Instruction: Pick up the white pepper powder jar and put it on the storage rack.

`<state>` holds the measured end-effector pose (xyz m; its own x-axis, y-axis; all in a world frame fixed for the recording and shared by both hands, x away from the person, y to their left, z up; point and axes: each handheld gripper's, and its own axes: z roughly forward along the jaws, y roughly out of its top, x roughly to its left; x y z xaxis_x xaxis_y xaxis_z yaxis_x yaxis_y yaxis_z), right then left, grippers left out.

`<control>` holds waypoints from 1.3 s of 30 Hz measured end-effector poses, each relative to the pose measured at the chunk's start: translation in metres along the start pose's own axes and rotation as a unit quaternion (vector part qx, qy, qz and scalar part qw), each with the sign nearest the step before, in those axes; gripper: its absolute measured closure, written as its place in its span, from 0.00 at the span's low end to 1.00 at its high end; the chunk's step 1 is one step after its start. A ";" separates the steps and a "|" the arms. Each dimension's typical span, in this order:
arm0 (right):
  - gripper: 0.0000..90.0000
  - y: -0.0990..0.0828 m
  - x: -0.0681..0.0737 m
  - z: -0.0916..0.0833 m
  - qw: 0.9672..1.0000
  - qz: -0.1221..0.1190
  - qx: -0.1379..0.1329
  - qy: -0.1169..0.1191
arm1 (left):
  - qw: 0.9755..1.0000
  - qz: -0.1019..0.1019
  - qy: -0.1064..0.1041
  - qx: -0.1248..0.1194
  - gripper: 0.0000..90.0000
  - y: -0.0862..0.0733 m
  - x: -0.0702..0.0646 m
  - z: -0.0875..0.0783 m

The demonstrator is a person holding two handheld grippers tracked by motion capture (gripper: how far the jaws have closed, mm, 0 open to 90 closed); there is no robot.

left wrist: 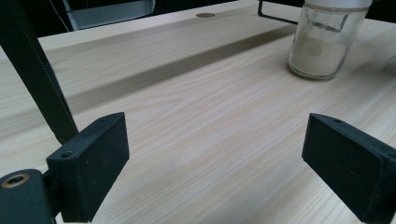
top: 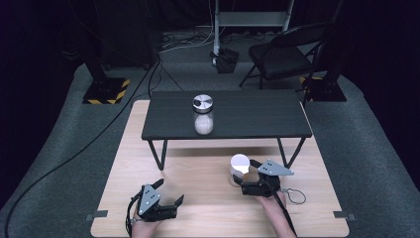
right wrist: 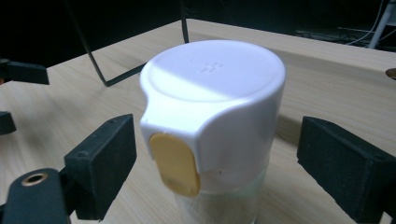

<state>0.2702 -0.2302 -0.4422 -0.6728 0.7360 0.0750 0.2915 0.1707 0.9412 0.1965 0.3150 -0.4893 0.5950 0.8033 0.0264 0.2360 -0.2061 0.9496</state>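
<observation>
Straddling white-lidded jar [right wrist: 212, 121] w/ right tongs [right wrist: 215, 163] spread, pads not touching, left tongs [left wrist: 215, 163] spread over bare tabletop [left wrist: 196, 116]

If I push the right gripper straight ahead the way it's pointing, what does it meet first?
The white-lidded jar. It already stands between the open jaws of the right gripper, with gaps on both sides, so going on would likely bring the gripper's body against the jar's lid or glass; depth is hard to judge.

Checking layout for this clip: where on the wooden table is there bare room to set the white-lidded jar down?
Bare wood lies between the left gripper and the jar, and along the table's near edge. It is crowded by the jar, framed by the right gripper, and under the black bench with its shaker.
</observation>
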 end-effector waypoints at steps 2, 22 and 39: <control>0.13 0.001 0.000 0.002 1.000 0.001 0.001 0.000 | 1.000 0.001 -0.001 0.000 0.08 0.000 0.000 0.000; 0.31 0.001 0.007 0.018 1.000 0.004 0.005 -0.011 | 1.000 -0.003 -0.003 0.002 0.08 0.001 0.001 0.000; 0.33 0.008 0.011 0.011 1.000 -0.010 0.017 -0.015 | 1.000 -0.004 -0.003 0.002 0.08 0.001 0.002 0.001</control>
<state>0.2729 -0.2136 -0.4377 -0.6581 0.7516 0.0450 0.3006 0.2075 0.9309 0.1982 0.3158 -0.4887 0.5980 0.8013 0.0168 0.2442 -0.2021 0.9484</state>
